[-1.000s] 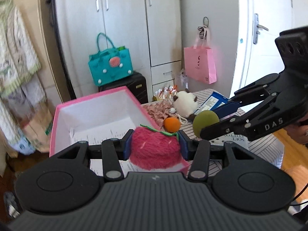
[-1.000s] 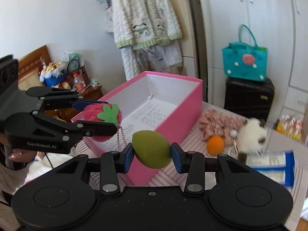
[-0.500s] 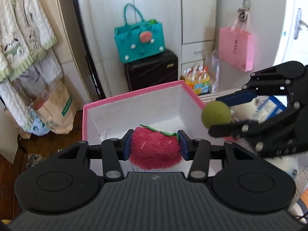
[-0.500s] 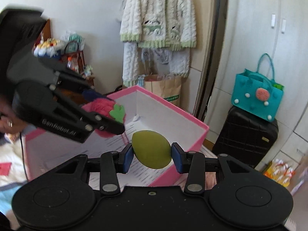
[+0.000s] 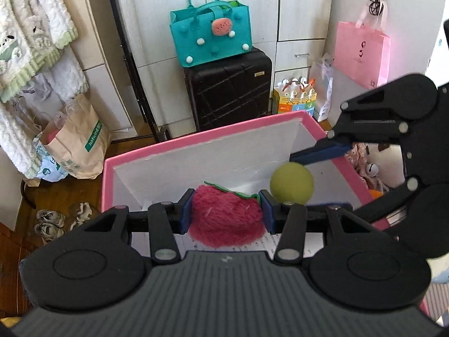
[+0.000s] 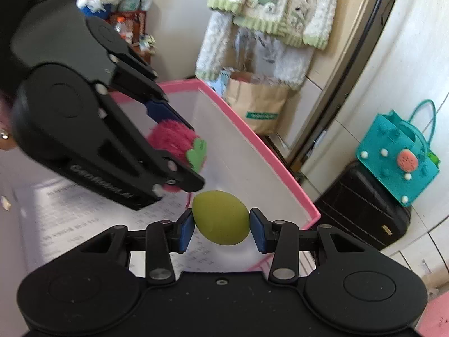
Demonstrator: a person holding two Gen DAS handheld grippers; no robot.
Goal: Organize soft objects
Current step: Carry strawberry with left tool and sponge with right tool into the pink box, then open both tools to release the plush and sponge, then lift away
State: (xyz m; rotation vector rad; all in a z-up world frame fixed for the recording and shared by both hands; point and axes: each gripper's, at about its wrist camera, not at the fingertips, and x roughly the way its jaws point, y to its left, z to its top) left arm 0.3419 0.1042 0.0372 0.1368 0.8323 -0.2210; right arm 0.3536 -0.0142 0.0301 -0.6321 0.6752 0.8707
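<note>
Both toys now over pink box [image 5: 157, 151], formerly beside it.

Both pictures are bright, lit like daytime. In the left wrist view the pink paper bag [image 5: 362, 53] glows a little at its right side, and the far right edge looks washed out and white. That view is mostly sharp. The round lens bends things: the cupboard doors [image 5: 303, 5] lean and curve near the edges. In the right wrist view the white inside wall of the pink box [image 6: 238, 151] is so bright that it looks blank. The printed paper [image 6: 70, 213] in the box is smeared, and the hanging sweater [image 6: 277, 5] is a bit soft. Shadows are faint.
</note>
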